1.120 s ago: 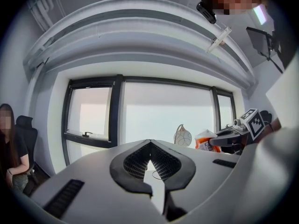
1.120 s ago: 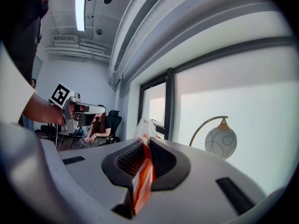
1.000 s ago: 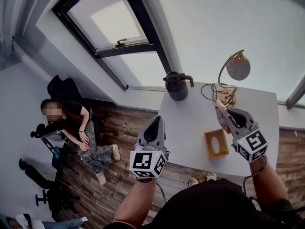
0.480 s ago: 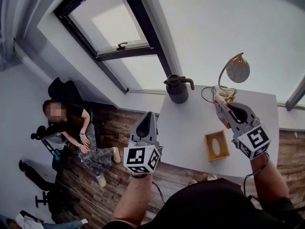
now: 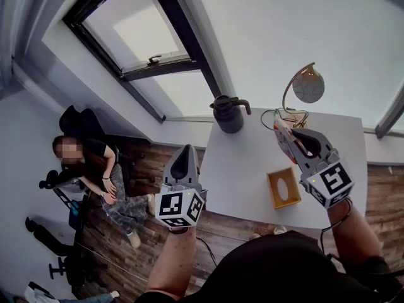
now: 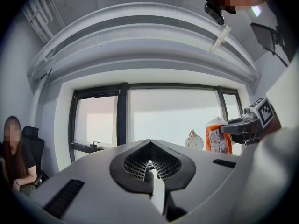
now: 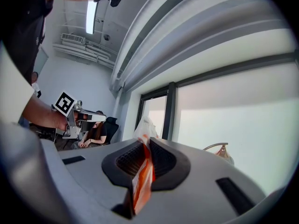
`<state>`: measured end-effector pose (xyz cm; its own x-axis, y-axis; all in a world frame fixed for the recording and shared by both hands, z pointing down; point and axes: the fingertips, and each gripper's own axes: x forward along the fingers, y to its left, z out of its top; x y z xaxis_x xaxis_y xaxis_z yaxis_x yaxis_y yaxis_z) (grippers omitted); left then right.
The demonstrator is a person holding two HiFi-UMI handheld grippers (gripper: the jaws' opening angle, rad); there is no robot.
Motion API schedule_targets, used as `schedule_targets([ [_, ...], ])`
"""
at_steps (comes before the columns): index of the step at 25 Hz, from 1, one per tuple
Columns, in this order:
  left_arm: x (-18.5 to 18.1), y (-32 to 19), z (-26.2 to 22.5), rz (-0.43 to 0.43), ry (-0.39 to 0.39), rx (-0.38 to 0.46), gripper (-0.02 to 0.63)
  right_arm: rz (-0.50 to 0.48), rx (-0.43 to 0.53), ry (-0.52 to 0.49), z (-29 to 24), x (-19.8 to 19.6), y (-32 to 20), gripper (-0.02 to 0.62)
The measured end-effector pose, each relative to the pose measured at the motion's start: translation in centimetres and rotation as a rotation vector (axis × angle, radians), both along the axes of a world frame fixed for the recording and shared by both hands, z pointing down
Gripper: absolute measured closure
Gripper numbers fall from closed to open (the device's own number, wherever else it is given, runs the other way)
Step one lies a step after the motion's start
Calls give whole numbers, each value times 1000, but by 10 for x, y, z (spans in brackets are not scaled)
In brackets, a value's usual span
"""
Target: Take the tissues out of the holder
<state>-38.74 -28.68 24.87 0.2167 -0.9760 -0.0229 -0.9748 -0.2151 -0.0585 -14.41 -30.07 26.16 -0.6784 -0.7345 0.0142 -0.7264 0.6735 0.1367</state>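
Observation:
My right gripper (image 5: 285, 137) is held up above the white table (image 5: 243, 163), shut on an orange and white tissue pack (image 5: 281, 131). The pack (image 7: 141, 171) shows edge-on between the jaws in the right gripper view, and it (image 6: 217, 135) shows upright in the left gripper view. The wooden tissue holder (image 5: 282, 189) lies on the table below and a little to the left of that gripper. My left gripper (image 5: 184, 154) hangs off the table's left side over the floor. Its jaws are shut with nothing between them.
A dark jug (image 5: 227, 113) stands at the table's far left corner. A gold lamp (image 5: 305, 85) with a coiled cable stands at the far edge. A person (image 5: 95, 169) sits on a chair at the left. Windows run behind the table.
My left gripper has drifted left, away from the table edge. The right gripper has shifted slightly up and left with the pack still in it.

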Motion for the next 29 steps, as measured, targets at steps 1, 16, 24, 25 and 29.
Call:
schedule_targets([
  [1, 2, 1, -1, 3, 2, 2, 601, 0, 0, 1, 0, 0, 1, 568],
  [16, 14, 2, 3, 1, 15, 0, 601, 57, -19, -1, 11, 29, -4, 582],
  [24, 20, 1, 5, 5, 6, -3, 601, 50, -35, 11, 21, 29, -7, 583],
  [25, 19, 0, 6, 5, 3, -3, 601, 49, -36, 12, 21, 29, -7, 581],
  [29, 15, -2, 5, 2, 1, -3, 601, 39, -44, 17, 25, 23, -9, 582],
])
